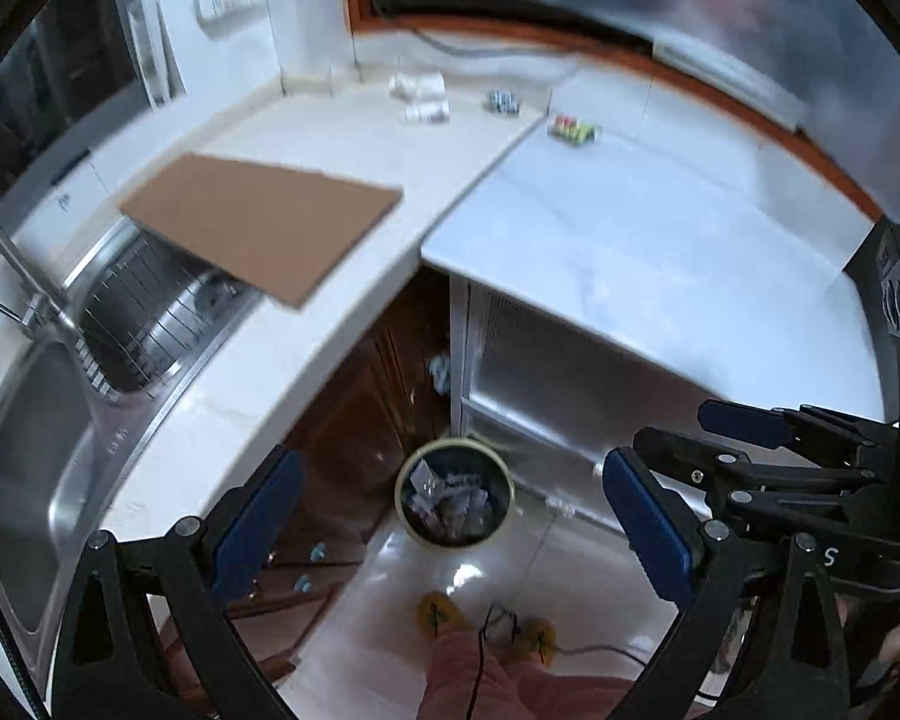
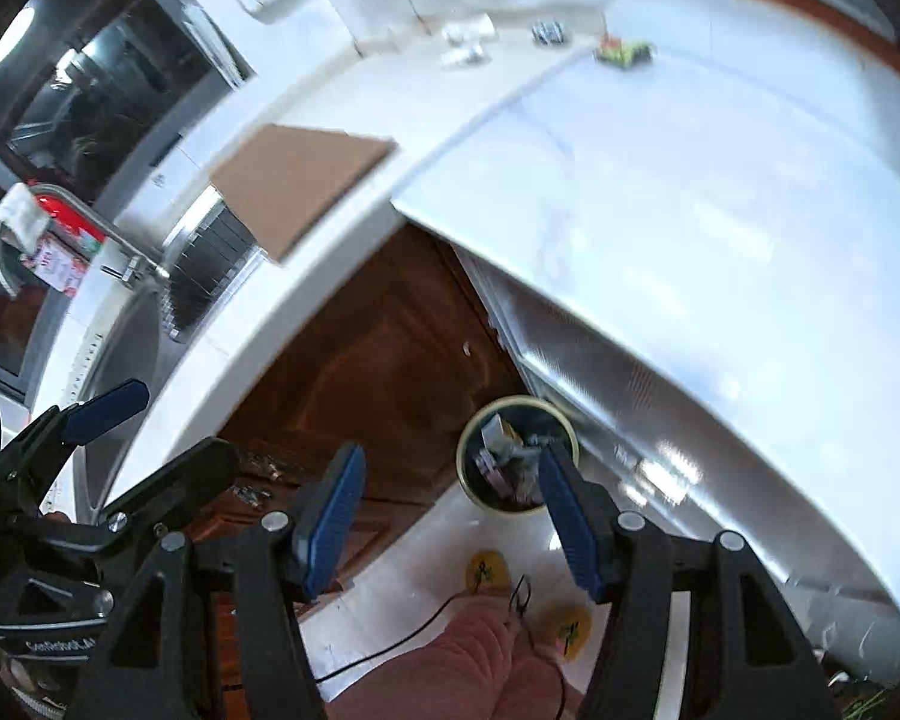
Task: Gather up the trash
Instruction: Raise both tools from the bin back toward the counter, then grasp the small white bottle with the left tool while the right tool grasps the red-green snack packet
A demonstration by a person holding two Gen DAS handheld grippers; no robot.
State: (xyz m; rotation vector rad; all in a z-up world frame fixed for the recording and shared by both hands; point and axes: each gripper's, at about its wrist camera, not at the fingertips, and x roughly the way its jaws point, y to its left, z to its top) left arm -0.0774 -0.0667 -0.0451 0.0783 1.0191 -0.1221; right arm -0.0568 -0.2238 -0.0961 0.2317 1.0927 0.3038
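While both grippers [image 1: 450,531] [image 2: 450,519] gape empty, trash bin [image 1: 455,495] (half full) sits below

A round, pale-rimmed waste bin [image 1: 455,493] stands upright on the glossy floor at lower centre, filled with crumpled wrappers [image 1: 450,501]; more small packets [image 1: 572,130] lie on the white counter, upper centre.

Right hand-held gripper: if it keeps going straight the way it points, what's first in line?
Likely the trash bin on the floor, beside the open right hand-held gripper; nothing shows in between, though depth is unclear.
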